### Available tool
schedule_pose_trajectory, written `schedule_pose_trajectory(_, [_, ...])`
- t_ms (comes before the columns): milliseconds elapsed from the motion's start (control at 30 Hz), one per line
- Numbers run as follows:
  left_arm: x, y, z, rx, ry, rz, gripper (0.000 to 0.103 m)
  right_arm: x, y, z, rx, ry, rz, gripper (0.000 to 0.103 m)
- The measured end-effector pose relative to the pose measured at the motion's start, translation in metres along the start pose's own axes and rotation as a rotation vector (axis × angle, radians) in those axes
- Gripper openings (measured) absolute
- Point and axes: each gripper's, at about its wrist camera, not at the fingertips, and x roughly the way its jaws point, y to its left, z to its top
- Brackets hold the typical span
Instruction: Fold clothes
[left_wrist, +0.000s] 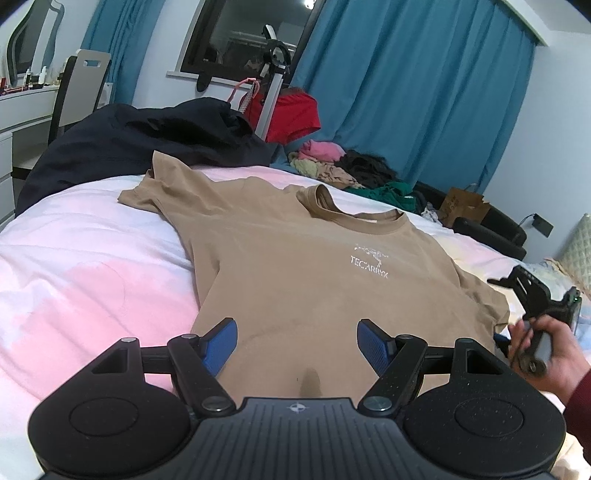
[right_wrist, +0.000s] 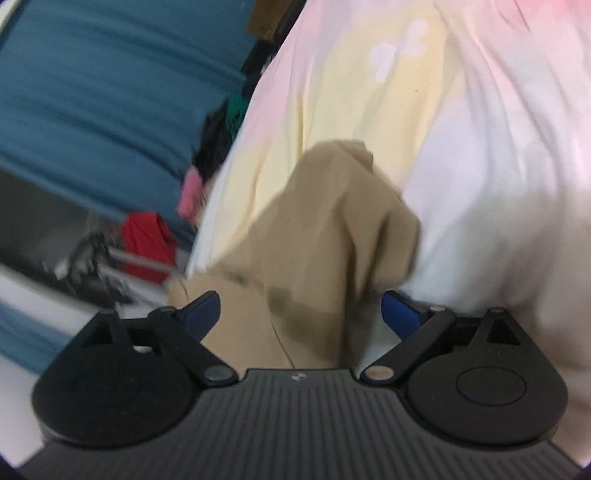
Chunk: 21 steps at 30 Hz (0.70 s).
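Left wrist view: tan T-shirt (left_wrist: 295, 280) spread front-up on the bed (left_wrist: 92, 266); left gripper (left_wrist: 296, 341), jaws apart, over its hem. Right wrist view: right gripper (right_wrist: 301, 314), jaws apart, astride a bunched sleeve (right_wrist: 343, 221); closing there risks folding in wrinkles.

Even, soft indoor light is falling across the left wrist view, which is showing sharp detail ahead of the left gripper (left_wrist: 296, 345). A bright lamp reflection is glaring in the dark window (left_wrist: 251, 40) far ahead and above it. Only faint shadows are lying under the tan T-shirt (left_wrist: 295, 266) just beyond the fingers. Fisheye distortion is bending the room at the edges, and the corners are darkening. The right wrist view is smearing with motion blur, strongest to the left of the right gripper (right_wrist: 301, 314), where the blue curtain (right_wrist: 110, 92) is streaking.
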Motion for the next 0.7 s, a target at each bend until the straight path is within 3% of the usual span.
schedule_pose_trajectory(100, [0.003,0.001,0.000,-0.002,0.010,-0.006,0.074,0.009,-0.001,0.004,0.049,-0.033,0.016,0.098])
schedule_pose_trajectory(267, [0.006,-0.002,0.001,0.005,0.014,-0.018,0.074,0.010,0.006,0.000,-0.031,-0.062,0.046,0.096])
schedule_pose_trajectory(433, [0.007,-0.002,0.000,0.007,0.017,-0.025,0.074,0.001,0.002,0.006,-0.027,-0.096,0.018,0.028])
schedule_pose_trajectory(467, [0.007,-0.002,0.000,0.006,0.015,-0.026,0.074,-0.001,0.001,0.008,-0.024,-0.104,0.011,0.008])
schedule_pose_trajectory(567, [0.005,-0.001,0.001,0.004,0.008,-0.028,0.074,-0.006,-0.003,0.012,-0.015,-0.129,-0.010,0.008])
schedule_pose_trajectory(700, [0.003,-0.001,0.001,0.002,0.004,-0.027,0.074,-0.017,-0.015,0.019,0.064,-0.159,0.030,0.009])
